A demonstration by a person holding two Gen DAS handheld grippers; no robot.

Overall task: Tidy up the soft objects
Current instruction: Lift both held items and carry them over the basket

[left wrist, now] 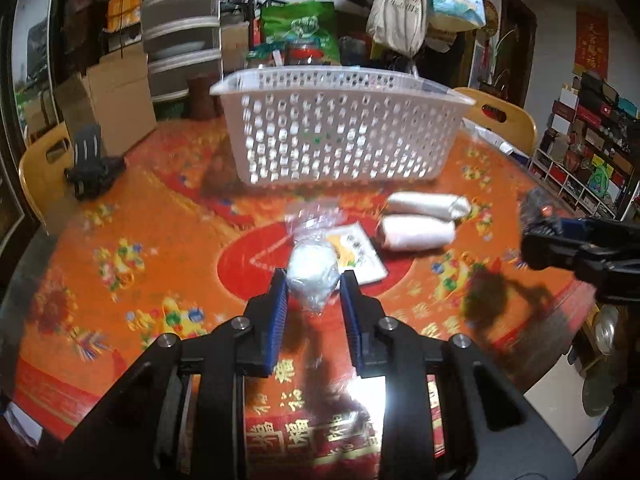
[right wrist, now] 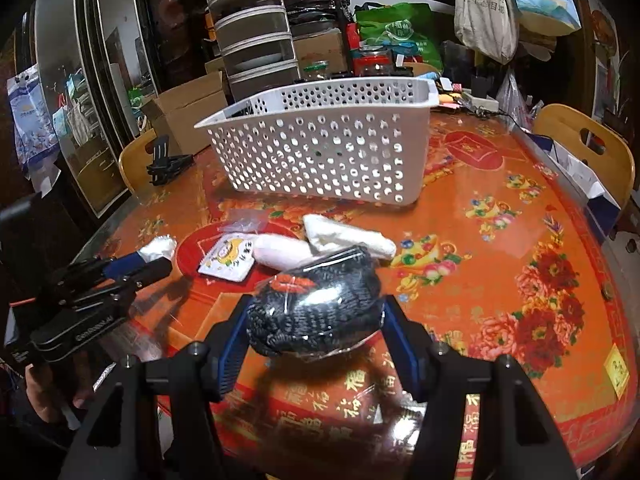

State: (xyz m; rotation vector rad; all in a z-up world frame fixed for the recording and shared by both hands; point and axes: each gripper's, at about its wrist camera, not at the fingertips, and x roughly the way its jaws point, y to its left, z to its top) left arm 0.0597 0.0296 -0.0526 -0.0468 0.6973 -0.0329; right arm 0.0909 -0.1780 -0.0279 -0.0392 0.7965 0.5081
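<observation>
Left gripper (left wrist: 313, 286) clamps white bundle (left wrist: 312, 270) — right gripper (right wrist: 314, 322) black knit (right wrist: 316, 308).

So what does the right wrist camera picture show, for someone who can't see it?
The right gripper holds a black knitted bundle in clear wrap above an orange table. Behind are white rolls and a white holey basket.

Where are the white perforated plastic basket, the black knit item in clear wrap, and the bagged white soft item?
White perforated plastic basket (right wrist: 320, 160): right wrist view, front wall.
Black knit item in clear wrap (right wrist: 316, 312): right wrist view, middle.
Bagged white soft item (left wrist: 313, 270): left wrist view, middle.
</observation>
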